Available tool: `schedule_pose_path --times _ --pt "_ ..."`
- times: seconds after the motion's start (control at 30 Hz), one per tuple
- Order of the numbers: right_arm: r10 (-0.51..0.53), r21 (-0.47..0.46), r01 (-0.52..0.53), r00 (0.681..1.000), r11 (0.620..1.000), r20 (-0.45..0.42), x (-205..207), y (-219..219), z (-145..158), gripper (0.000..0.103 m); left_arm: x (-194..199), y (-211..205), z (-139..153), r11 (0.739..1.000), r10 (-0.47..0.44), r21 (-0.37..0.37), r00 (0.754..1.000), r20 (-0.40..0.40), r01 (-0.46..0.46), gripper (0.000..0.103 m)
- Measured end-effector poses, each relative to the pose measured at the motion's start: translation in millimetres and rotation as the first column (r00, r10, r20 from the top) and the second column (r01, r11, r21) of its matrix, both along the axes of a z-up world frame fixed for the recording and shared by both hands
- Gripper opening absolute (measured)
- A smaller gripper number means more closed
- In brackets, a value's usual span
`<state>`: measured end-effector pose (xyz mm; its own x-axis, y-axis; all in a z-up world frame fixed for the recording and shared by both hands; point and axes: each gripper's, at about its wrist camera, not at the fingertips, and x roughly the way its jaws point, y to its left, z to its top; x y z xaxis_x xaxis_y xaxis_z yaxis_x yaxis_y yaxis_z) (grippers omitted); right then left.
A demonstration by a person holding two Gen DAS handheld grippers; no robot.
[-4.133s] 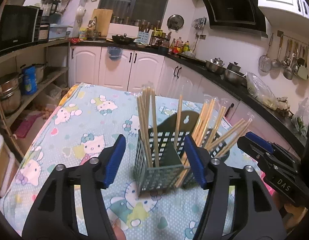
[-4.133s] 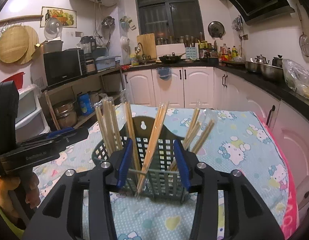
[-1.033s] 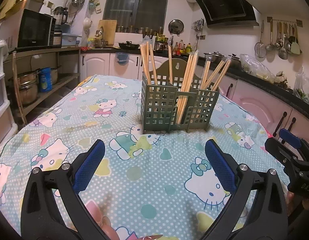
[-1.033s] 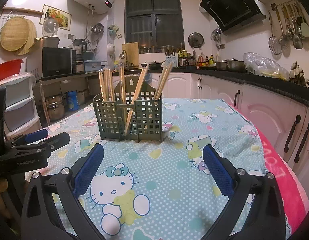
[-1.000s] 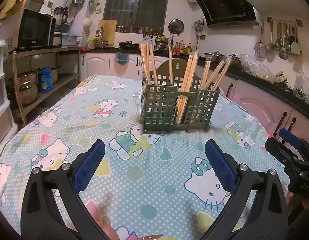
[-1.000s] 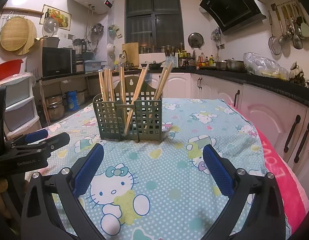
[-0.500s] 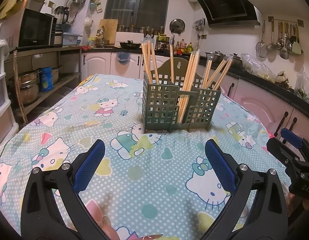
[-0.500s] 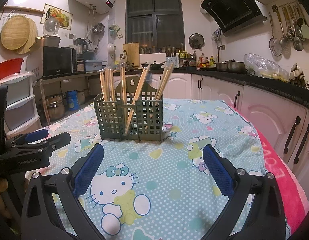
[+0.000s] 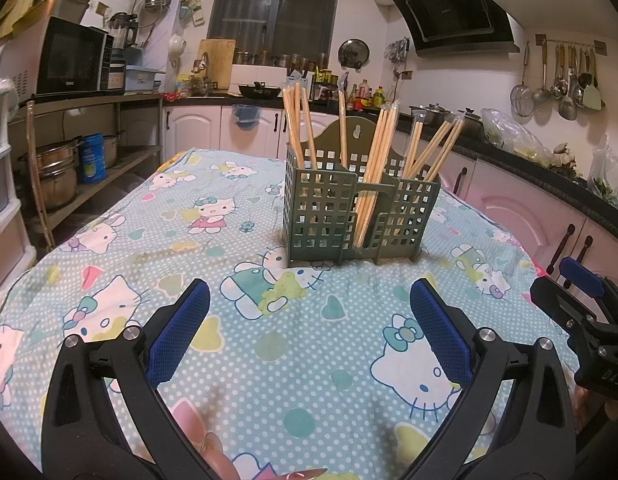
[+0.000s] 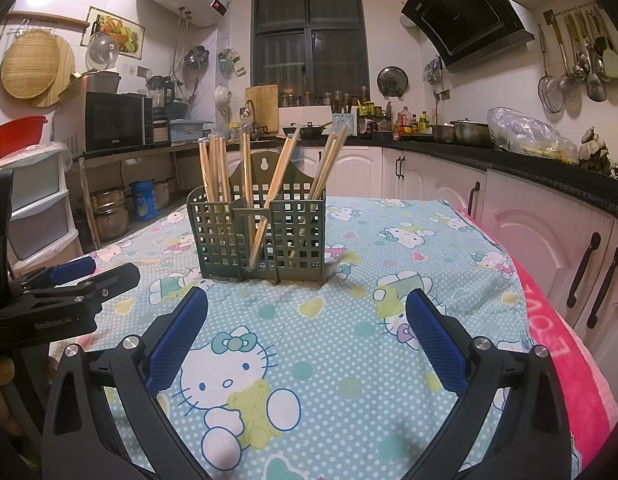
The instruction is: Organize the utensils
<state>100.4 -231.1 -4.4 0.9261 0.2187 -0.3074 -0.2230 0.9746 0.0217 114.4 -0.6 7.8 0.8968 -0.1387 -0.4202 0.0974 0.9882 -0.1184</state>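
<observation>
A green slotted utensil holder (image 9: pixel 359 210) stands upright on the table with several wooden chopsticks (image 9: pixel 375 168) leaning in its compartments. It also shows in the right wrist view (image 10: pixel 261 236) with its chopsticks (image 10: pixel 277 184). My left gripper (image 9: pixel 309 332) is open and empty, low over the cloth and well short of the holder. My right gripper (image 10: pixel 307 336) is open and empty, likewise back from the holder. The right gripper shows at the right edge of the left view (image 9: pixel 581 308), the left gripper at the left edge of the right view (image 10: pixel 69 292).
The table wears a Hello Kitty cloth (image 9: pixel 213 248) with a pink edge (image 10: pixel 557 320) on the right. White kitchen cabinets (image 10: pixel 549 232) run along the right and back. Shelves with pots (image 9: pixel 61 176) and plastic drawers (image 10: pixel 37 208) stand at the left.
Four seconds ago both grippers were close around the holder; both have since pulled back and opened wide. Over the last second almost nothing moves.
</observation>
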Motion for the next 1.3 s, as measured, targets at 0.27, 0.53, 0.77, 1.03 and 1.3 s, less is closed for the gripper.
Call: schedule_pose_path --times 0.27,0.53,0.77,1.03,1.3 --pt "0.001 -0.002 -0.001 1.0 1.0 -0.002 1 0 0 0.097 0 0 0 1.0 -0.001 0.004 1.0 0.001 0.001 0.092" --pt "-0.003 -0.002 0.003 1.0 1.0 0.0 1 0 -1 0.097 0 -1 1 1.0 0.009 0.011 1.0 0.0 -0.009 0.092" --pt "-0.004 -0.001 0.004 1.0 1.0 0.0 1 0 -1 0.097 2 -2 0 1.0 0.013 0.012 1.0 -0.014 -0.013 0.092" --pt "-0.023 -0.008 0.023 0.999 1.0 -0.026 7 -5 -1 0.097 11 10 -2 0.999 0.04 -0.034 0.996 -0.075 -0.043 0.092" --pt "-0.36 -0.271 0.287 0.889 0.919 -0.283 95 -83 -15 0.097 70 94 -20 0.967 0.256 0.087 0.907 -0.333 -0.241 0.092"
